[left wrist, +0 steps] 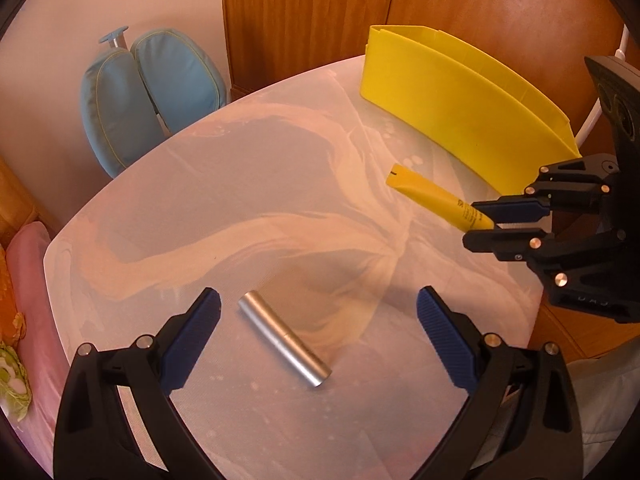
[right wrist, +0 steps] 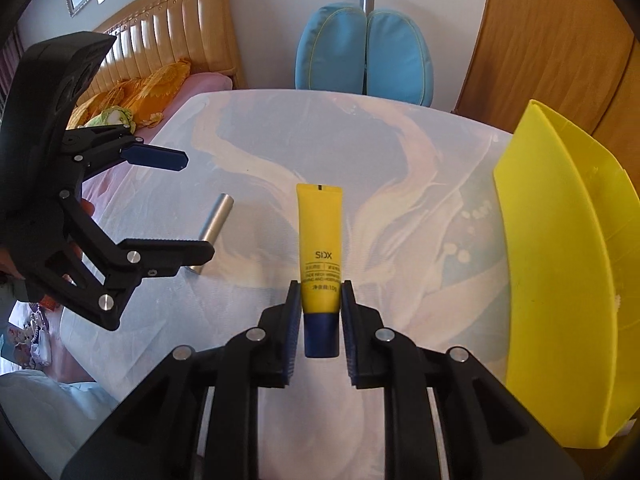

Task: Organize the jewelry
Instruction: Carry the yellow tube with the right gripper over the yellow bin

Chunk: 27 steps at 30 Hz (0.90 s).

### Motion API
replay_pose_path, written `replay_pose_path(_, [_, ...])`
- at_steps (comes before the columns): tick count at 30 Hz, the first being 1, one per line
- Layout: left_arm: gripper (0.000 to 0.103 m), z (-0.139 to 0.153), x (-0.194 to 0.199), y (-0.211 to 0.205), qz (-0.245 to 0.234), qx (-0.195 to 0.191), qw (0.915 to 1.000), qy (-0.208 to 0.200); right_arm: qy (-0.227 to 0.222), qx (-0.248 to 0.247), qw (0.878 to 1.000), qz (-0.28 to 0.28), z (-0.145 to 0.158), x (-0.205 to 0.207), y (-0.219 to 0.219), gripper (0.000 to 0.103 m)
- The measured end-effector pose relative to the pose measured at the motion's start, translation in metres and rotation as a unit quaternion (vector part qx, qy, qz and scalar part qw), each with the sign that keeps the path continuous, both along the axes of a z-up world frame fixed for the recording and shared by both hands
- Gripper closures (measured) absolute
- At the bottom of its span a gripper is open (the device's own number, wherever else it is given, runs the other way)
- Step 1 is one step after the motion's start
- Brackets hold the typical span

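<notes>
Tube grip is seen nearest in the right wrist view: the right gripper (right wrist: 320, 312) is clamped on the yellow cosmetic tube (right wrist: 320, 236) just above its dark blue cap (right wrist: 321, 336), crimped end forward, clear of the table (right wrist: 400, 320). The tube is judged light, soft-walled and smooth; hold near the stiff cap is judged safest against squeezing. The left gripper (left wrist: 318, 322) is spread wide and empty over the silver metal cylinder (left wrist: 285, 338), judged rigid, slick and prone to rolling; mid-length hold is advised. Beyond, the yellow plastic bin (left wrist: 460, 112) is seen.
</notes>
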State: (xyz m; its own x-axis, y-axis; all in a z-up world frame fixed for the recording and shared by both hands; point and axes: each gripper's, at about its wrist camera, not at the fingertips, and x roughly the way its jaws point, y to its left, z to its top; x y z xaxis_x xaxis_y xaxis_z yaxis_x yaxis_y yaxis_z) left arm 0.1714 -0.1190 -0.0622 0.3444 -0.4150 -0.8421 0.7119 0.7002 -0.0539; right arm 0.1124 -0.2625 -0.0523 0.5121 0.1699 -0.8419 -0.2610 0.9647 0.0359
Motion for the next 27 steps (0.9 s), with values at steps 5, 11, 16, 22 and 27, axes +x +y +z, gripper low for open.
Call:
replay_pose_path(5, [0.007,0.024,-0.013,-0.036,0.001,-0.002,0.9998,-0.021,-0.044,0.006,0.999,0.005,0.031,-0.025,-0.043,0.082])
replay_pose_path(11, [0.007,0.052,-0.032,-0.083,0.023,-0.025,0.9980,-0.053,-0.091,0.006,0.996,0.007,0.058,-0.058,-0.105,0.082])
replay_pose_path(16, [0.007,0.061,-0.044,-0.122,0.037,-0.038,0.9973,-0.051,-0.102,0.010,0.995,0.006,0.066,-0.076,-0.149,0.082])
replay_pose_path(22, [0.007,0.064,-0.051,-0.155,0.018,-0.023,0.9985,-0.047,-0.106,0.030,0.994,-0.004,0.065,-0.080,-0.180,0.082])
replay_pose_path(27, [0.007,0.077,-0.029,-0.175,-0.003,-0.024,0.9976,-0.065,-0.111,0.033,0.993,-0.024,0.065,-0.068,-0.196,0.082])
